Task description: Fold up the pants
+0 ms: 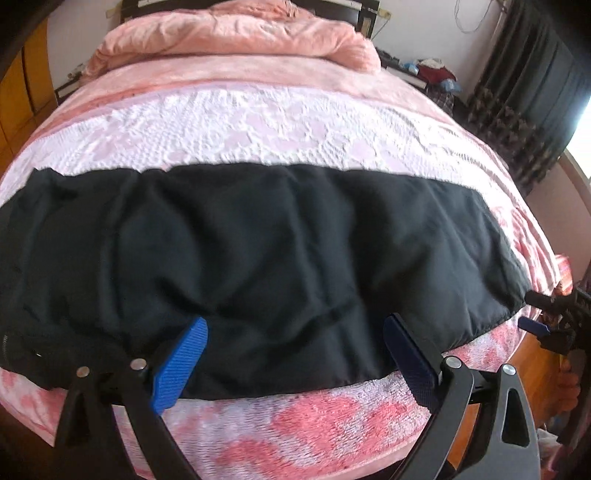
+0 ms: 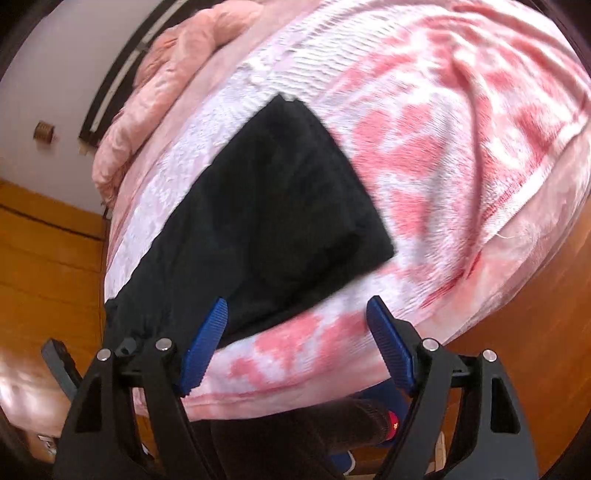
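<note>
Closest to us, the left tool (image 1: 295,354) is spread wide, blue pads (image 1: 181,365) apart with nothing gripped between them; both pads sit over the near edge of the black pants (image 1: 258,251), though real contact can't be confirmed from here. Over to the right tool (image 2: 297,343), also gaping wide and holding nothing, its left pad (image 2: 205,347) over the hem end of the pants (image 2: 266,206), its right pad over the bedspread. In the left wrist view, that right tool (image 1: 543,321) peeks in at the far right, just beside the end of the garment. The pants lie flat as a long dark band across the near part of the bed (image 1: 303,424), close to its edge, on a pink and white patterned spread. Beyond them comes a white lace strip (image 1: 266,133), then a heaped pink blanket (image 1: 236,33) by the headboard. Dark curtains (image 1: 532,96) hang at the far right.
</note>
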`<act>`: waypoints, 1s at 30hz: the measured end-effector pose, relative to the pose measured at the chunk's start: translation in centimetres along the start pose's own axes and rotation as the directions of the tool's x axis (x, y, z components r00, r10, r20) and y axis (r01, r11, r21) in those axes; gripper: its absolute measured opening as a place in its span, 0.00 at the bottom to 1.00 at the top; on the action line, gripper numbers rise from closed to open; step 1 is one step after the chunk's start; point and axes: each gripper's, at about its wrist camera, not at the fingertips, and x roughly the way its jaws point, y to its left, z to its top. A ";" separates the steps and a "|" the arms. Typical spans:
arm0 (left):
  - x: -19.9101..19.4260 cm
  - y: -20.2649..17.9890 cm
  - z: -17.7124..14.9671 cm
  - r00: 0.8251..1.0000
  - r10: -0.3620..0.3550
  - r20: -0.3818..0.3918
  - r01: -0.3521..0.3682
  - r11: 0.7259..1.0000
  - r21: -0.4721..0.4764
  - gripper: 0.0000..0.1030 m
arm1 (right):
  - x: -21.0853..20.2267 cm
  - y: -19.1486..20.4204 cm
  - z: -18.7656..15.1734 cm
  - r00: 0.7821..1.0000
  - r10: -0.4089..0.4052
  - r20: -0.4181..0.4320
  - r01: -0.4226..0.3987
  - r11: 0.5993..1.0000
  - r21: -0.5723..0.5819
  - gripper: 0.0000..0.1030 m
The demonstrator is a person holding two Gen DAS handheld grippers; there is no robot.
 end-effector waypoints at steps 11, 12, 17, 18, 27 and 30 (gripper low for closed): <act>2.1 0.2 -1.4 0.998 0.036 -0.056 -0.035 0.999 0.018 0.94 | 1.4 -1.8 2.5 1.000 0.011 0.028 -0.012 1.000 0.025 0.51; 2.1 0.2 -1.5 0.998 0.034 -0.054 -0.033 0.999 0.017 0.94 | 1.5 -1.8 2.6 1.000 0.009 0.030 -0.009 1.000 0.021 0.49; 2.2 0.3 -1.5 0.998 0.036 -0.060 -0.035 0.999 0.021 0.94 | 0.5 -0.6 2.4 0.999 -0.008 0.053 0.011 0.999 -0.047 0.32; 2.3 0.3 -1.5 0.998 0.035 -0.059 -0.034 0.999 0.021 0.94 | 0.2 0.0 2.4 0.998 -0.011 0.066 0.016 0.997 -0.071 0.29; 0.5 1.9 -0.8 0.999 0.024 -0.025 -0.025 0.999 -0.030 0.94 | 0.8 2.5 3.3 0.995 -0.026 0.097 0.042 0.984 -0.172 0.16; -1.4 3.5 0.1 0.998 0.061 0.033 -0.059 0.997 -0.058 0.94 | 0.0 2.3 4.0 0.995 0.038 0.087 -0.024 0.988 -0.152 0.12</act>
